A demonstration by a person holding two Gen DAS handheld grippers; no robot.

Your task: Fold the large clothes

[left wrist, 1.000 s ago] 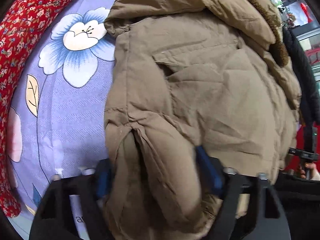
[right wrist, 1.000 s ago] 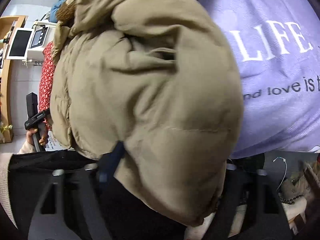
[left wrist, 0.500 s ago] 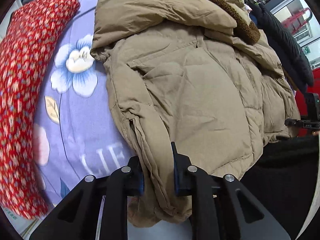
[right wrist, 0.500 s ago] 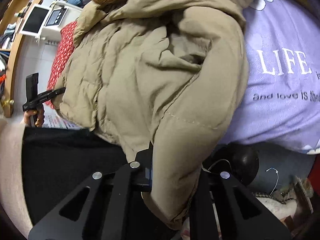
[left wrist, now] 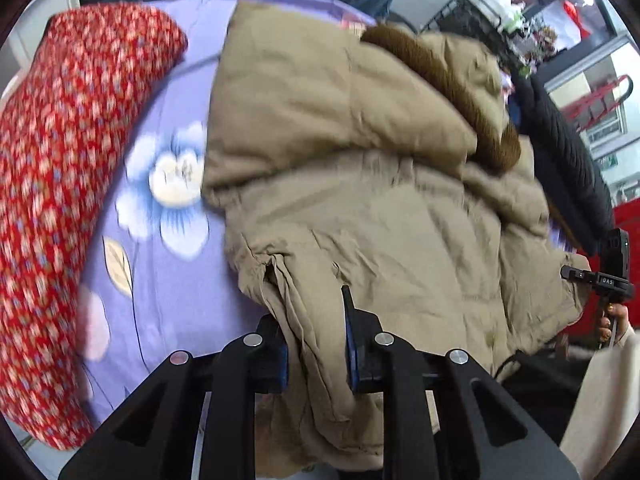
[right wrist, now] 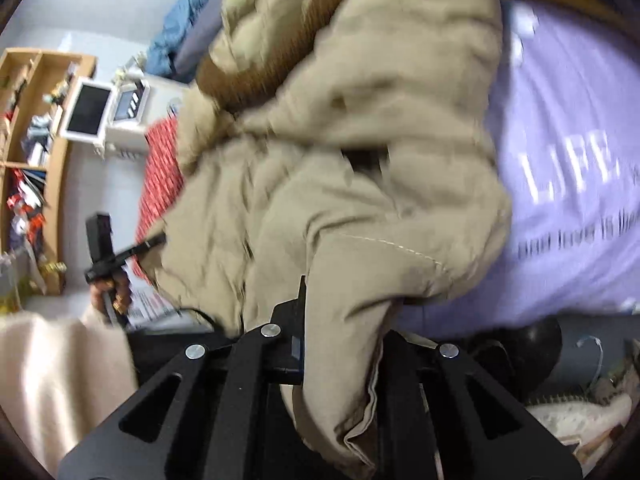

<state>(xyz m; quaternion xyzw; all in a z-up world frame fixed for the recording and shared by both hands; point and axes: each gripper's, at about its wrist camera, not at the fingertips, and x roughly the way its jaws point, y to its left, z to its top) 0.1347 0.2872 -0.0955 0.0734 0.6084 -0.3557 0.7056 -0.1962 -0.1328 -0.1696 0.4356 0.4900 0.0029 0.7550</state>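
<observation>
Lifted since a second ago, both lower corners of the tan padded coat [left wrist: 384, 216] now hang from my grippers, and more of the lilac bedsheet [left wrist: 168, 280] shows beneath; a second back the jaws stood wide around the cloth. At my left gripper [left wrist: 316, 344] the blue-lined pads are pinched close on a bunched fold of the coat's hem, which trails down between the fingers and out of the bottom of the frame. At my right gripper [right wrist: 340, 344] the jaws are likewise nearly closed on the other corner, though the cloth drapes over the right finger and hides it. Ahead of both grippers the rest of the coat lies on the sheet, its brown fleece collar [left wrist: 444, 80] at the far end. Left of my left gripper runs a red floral quilt [left wrist: 60, 184]. Printed lettering on the sheet, right of my right gripper, is smeared by motion. Each camera catches the opposite hand at the frame's edge; my right hand [left wrist: 612, 320] is half cut off.
</observation>
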